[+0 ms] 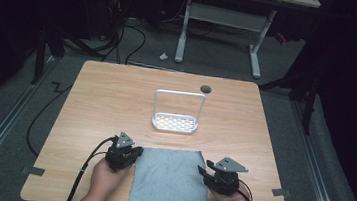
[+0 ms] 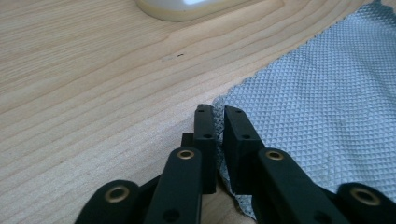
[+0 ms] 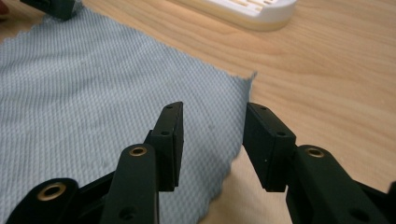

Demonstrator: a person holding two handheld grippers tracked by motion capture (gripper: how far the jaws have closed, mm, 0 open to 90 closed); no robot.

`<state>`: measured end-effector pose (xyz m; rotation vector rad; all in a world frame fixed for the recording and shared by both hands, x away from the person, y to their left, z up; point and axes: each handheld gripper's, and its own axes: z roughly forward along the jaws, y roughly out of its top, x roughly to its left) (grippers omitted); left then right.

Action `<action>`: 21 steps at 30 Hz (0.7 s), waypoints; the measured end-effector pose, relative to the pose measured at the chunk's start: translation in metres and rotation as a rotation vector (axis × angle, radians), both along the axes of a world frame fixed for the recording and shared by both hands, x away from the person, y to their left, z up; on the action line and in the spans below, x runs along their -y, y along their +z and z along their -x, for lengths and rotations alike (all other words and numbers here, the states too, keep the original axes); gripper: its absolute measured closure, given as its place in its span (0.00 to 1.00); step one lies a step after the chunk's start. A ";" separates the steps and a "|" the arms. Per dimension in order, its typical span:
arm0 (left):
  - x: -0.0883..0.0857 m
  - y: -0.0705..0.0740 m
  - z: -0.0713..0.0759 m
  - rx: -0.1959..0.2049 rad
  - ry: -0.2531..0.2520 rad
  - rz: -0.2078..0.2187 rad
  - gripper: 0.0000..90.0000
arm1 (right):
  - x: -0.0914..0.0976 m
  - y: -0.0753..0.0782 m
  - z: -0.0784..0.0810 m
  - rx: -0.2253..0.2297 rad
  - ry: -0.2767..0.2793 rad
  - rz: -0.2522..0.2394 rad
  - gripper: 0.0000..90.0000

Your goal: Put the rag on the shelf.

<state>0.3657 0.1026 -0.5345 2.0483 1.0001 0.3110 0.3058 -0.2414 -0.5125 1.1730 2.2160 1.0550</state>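
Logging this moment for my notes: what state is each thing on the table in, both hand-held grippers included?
Left hand-held gripper: shut on the grey cloth's edge near its far left corner.
Right hand-held gripper: open, jaws straddling the cloth's right edge.
Grey cloth: spread flat, near end hanging over the table edge.
White rack: upright, empty.

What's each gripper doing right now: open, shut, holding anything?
Left gripper: shut on the far left corner of the grey cloth.
Right gripper: open, jaws astride the cloth's right edge, holding nothing.
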 end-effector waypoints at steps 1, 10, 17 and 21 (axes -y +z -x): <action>0.000 0.000 0.000 -0.001 -0.001 0.001 0.94 | -0.002 0.002 -0.009 0.001 -0.012 0.010 0.65; 0.000 0.000 0.000 -0.002 -0.006 0.000 0.95 | -0.008 -0.010 -0.046 -0.061 -0.078 0.002 0.69; -0.001 0.000 0.000 -0.003 -0.002 -0.001 0.97 | -0.009 -0.013 -0.047 -0.051 -0.070 -0.025 0.76; 0.000 0.000 0.000 -0.002 0.000 -0.002 0.98 | -0.014 -0.018 -0.048 -0.059 -0.076 0.020 0.83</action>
